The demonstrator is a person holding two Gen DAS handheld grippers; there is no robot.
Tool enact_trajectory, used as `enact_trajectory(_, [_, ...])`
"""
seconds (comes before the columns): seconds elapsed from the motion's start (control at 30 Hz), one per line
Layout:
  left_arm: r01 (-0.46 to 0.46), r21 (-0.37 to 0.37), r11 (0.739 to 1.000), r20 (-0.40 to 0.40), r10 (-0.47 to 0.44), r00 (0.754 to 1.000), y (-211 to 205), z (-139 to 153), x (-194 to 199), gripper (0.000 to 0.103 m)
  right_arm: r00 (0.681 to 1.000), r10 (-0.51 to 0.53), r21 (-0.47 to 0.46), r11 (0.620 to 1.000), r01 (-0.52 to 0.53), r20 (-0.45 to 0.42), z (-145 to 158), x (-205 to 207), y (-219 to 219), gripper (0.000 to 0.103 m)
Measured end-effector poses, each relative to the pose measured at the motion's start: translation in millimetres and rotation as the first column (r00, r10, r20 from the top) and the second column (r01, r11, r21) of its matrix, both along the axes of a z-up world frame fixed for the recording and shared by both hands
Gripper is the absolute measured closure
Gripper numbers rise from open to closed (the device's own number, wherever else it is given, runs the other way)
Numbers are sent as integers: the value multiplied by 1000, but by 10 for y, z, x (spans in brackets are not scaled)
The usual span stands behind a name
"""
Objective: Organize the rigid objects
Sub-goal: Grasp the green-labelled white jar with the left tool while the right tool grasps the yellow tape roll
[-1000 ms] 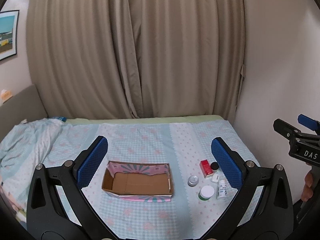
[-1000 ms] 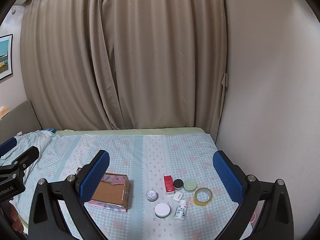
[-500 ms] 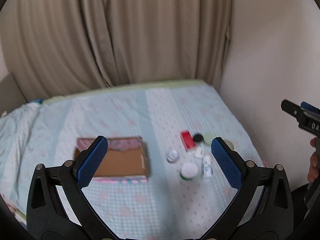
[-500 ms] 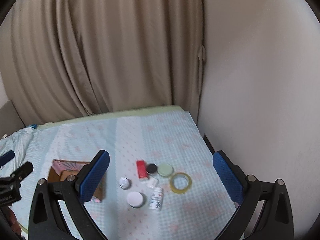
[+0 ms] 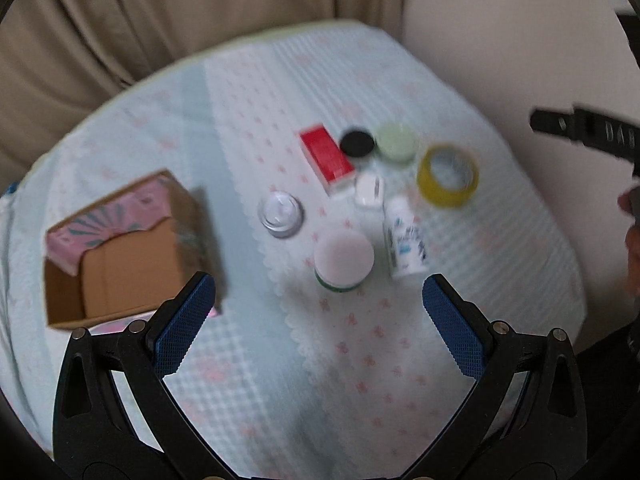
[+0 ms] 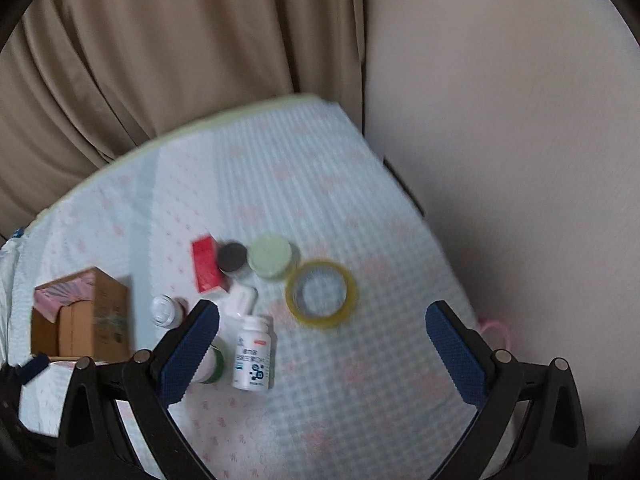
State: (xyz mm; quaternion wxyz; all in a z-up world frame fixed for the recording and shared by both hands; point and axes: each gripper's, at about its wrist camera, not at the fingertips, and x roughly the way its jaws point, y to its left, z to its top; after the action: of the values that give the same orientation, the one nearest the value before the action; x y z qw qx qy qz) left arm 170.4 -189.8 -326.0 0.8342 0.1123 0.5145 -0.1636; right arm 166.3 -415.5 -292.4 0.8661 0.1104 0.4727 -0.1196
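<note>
An open cardboard box (image 5: 116, 252) with pink sides sits at the left of the bed; it also shows in the right wrist view (image 6: 80, 316). To its right lies a cluster: a red box (image 5: 326, 158), a black-lidded jar (image 5: 357, 143), a green-lidded jar (image 5: 396, 142), a yellow tape roll (image 5: 448, 176), a small white case (image 5: 370, 190), a white pill bottle (image 5: 404, 238) on its side, a white-lidded jar (image 5: 344, 256) and a silver-lidded jar (image 5: 281, 214). My left gripper (image 5: 320, 320) is open above the cluster. My right gripper (image 6: 322, 344) is open above the tape roll (image 6: 321, 293) and pill bottle (image 6: 253, 354).
The bed (image 5: 360, 360) has a pale blue and white patterned sheet. Beige curtains (image 5: 160, 8) hang behind it and a plain wall (image 6: 500, 120) stands at the right. The right gripper's body (image 5: 580, 134) shows at the right edge of the left wrist view.
Both grippers have tilted down and moved closer to the bed, so the objects appear larger. Both stay open. Nothing on the bed has moved.
</note>
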Motion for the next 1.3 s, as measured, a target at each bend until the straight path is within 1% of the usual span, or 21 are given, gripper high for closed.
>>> enact_trajectory(0.1, [54, 45, 998, -38, -53, 998, -105, -450, 100, 0, 998, -24, 36, 999, 26, -49, -467, 172, -52, 0])
enact_trajectory(0.17, [87, 78, 993, -59, -83, 995, -154, -704, 152, 0, 997, -31, 46, 998, 35, -77, -699, 261, -59, 0])
enact_trajectory(0.27, [112, 97, 989, -80, -104, 991, -195, -1019, 261, 0, 993, -36, 61, 997, 43, -115, -1046, 417, -67, 0])
enact_trajectory(0.37, [125, 102, 987, -105, -114, 988, -227, -1268, 351, 0, 990, -35, 65, 997, 45, -134, -1361, 558, -57, 0])
enact_trajectory(0.53, [169, 109, 980, -104, -158, 982, -333, -1579, 404, 1, 987, -73, 45, 996, 80, -141, -1708, 719, -91, 0])
enact_trajectory(0.63, [190, 121, 974, -86, -181, 980, -400, -1687, 420, 1, 987, -92, 57, 993, 100, -132, -1827, 788, -164, 0])
enact_trajectory(0.7, [195, 129, 972, -67, -187, 980, -430, -1717, 447, 1, 988, -84, 53, 994, 92, -130, -1897, 859, -180, 0])
enact_trajectory(0.73, [198, 131, 971, -60, -192, 980, -443, -1730, 461, 3, 988, -77, 41, 996, 83, -130, -1925, 900, -177, 0])
enact_trajectory(0.77, [204, 136, 970, -54, -198, 979, -461, -1744, 477, 5, 989, -73, 29, 997, 78, -132, -1935, 927, -175, 0])
enact_trajectory(0.83, [222, 142, 965, -57, -216, 975, -495, -1781, 511, 18, 989, -67, 9, 998, 68, -133, -1956, 991, -181, 0])
enact_trajectory(0.87, [231, 136, 963, -63, -225, 972, -503, -1800, 532, 20, 989, -66, 0, 998, 66, -133, -1959, 1008, -185, 0])
enact_trajectory(0.9, [238, 130, 962, -68, -231, 970, -512, -1810, 542, 25, 989, -67, -15, 998, 65, -133, -1958, 1029, -187, 0])
enact_trajectory(0.93, [247, 123, 961, -72, -239, 968, -520, -1813, 548, 31, 989, -64, -19, 998, 62, -132, -1957, 1043, -189, 0])
enact_trajectory(0.97, [258, 115, 959, -75, -251, 965, -533, -1809, 546, 33, 989, -62, -20, 998, 59, -132, -1956, 1062, -185, 1])
enact_trajectory(1.0, [263, 122, 957, -70, -256, 964, -546, -1807, 544, 33, 990, -50, -9, 999, 49, -129, -1958, 1071, -183, 6])
enact_trajectory(1.2, [249, 103, 963, -77, -241, 967, -519, -1784, 582, 33, 990, -46, 0, 999, 47, -133, -1939, 1063, -199, 7])
enact_trajectory(1.3, [238, 101, 966, -74, -231, 970, -518, -1740, 587, 33, 991, -49, -5, 999, 49, -123, -1846, 970, -195, 7])
